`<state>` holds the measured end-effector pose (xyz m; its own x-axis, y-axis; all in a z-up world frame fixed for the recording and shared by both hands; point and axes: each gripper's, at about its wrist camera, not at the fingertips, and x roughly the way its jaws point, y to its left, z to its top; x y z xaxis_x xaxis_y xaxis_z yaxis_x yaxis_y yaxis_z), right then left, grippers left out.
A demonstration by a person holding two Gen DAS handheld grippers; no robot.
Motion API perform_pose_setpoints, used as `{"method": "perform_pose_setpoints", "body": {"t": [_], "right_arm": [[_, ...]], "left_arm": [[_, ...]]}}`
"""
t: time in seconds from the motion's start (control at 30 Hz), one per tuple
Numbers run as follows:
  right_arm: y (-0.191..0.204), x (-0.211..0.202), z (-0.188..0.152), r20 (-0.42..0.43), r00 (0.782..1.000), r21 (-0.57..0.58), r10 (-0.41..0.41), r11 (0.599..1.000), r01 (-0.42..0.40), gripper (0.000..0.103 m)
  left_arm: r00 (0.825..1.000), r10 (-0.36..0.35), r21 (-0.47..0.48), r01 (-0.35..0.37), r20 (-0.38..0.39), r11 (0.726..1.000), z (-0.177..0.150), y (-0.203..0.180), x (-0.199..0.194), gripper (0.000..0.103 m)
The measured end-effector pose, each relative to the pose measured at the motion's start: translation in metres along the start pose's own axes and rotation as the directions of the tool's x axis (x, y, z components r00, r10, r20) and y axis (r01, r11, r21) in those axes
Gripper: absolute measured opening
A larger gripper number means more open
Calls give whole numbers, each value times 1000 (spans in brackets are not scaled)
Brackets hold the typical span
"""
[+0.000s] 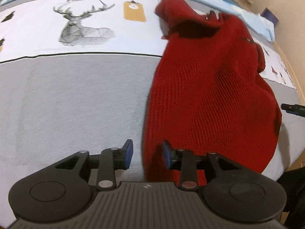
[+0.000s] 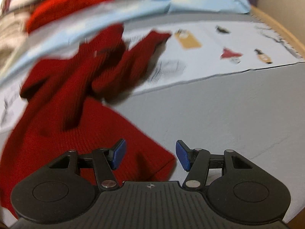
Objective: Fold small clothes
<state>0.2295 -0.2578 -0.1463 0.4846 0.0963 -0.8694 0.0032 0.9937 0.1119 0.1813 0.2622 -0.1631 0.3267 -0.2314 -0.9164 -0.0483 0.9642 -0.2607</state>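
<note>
A small red knitted sweater (image 1: 209, 87) lies on the grey and white bedcover (image 1: 76, 99), collar end far, hem near. My left gripper (image 1: 146, 152) is open, its jaws either side of the sweater's near left hem edge, with cloth between them. In the right wrist view the sweater (image 2: 76, 114) fills the left half, its sleeves bunched and blurred. My right gripper (image 2: 149, 155) is open over the sweater's near right hem corner. The other gripper's dark tip (image 1: 293, 108) shows at the right edge of the left wrist view.
The bedcover has a white printed band with a deer picture (image 1: 82, 26) and a tan tag print (image 1: 134, 12). Light blue bedding (image 2: 171, 5) lies beyond it. The bed's wooden edge (image 2: 282, 26) runs along the right. Piled cloth (image 2: 11, 34) sits at the far left.
</note>
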Motion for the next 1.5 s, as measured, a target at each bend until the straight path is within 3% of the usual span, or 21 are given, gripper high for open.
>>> {"method": "perform_pose_setpoints", "body": {"t": [0.17,0.23,0.27,0.3,0.33,0.37,0.5,0.63,0.7,0.77,0.83,0.9,1.0,1.1,1.23,1.37,1.5], "right_arm": [[19,43,-7,-108,991,-117,-73,991,61,64],[27,51,-13,-114,988,-186,-104,979,81,65],[31,52,-16,-101,988,-226,-113,970,88,57],[35,52,-19,-88,990,-264,-113,961,86,39],[36,49,-21,-74,992,-290,-104,954,79,30],[35,43,-22,-65,994,-302,-90,951,66,15],[18,-5,-14,33,999,-270,-4,963,13,12],[-1,-81,-23,185,979,-282,83,959,-28,11],[-13,-107,-37,197,977,-302,81,953,-18,11],[-25,-113,-47,140,986,-315,89,948,-41,11],[-32,-98,-60,-33,989,-341,142,929,-144,12],[-25,-75,-74,-137,987,-423,87,896,-138,16],[-16,-61,-79,-118,992,-482,33,872,-86,21],[-18,-63,-62,-53,995,-390,82,916,-97,34],[-21,-61,-32,98,985,-185,139,975,-119,34],[-21,-54,-19,207,965,-35,160,987,-156,34],[-19,-25,13,252,955,100,157,977,-187,34]], "left_arm": [[998,52,46,-50,-34,998,-6,-23,21,38],[996,78,63,-75,-34,995,-3,-31,28,38],[996,84,67,-82,-33,994,-2,-34,30,38],[995,90,71,-87,-33,994,-2,-36,33,32],[995,100,76,-97,-28,992,-2,-39,34,25],[994,107,88,-104,-22,991,-3,-41,33,10],[997,65,118,-68,36,991,-6,-53,16,9],[994,-43,188,22,105,982,-19,-65,-15,8],[995,-40,232,16,96,973,-32,-65,-23,8],[999,24,254,-35,45,967,-42,-58,-20,7],[995,99,277,-91,-13,957,-51,-53,-13,7],[989,142,304,-122,-43,945,-54,-51,-8,7],[988,144,307,-123,-48,944,-51,-56,-7,10],[987,154,305,-137,-35,942,-44,-62,-5,12],[977,212,280,-209,19,937,-27,-68,-8,12],[968,236,195,-248,82,949,-13,-77,-20,12],[959,245,138,-264,141,955,3,-84,-28,12]]}}
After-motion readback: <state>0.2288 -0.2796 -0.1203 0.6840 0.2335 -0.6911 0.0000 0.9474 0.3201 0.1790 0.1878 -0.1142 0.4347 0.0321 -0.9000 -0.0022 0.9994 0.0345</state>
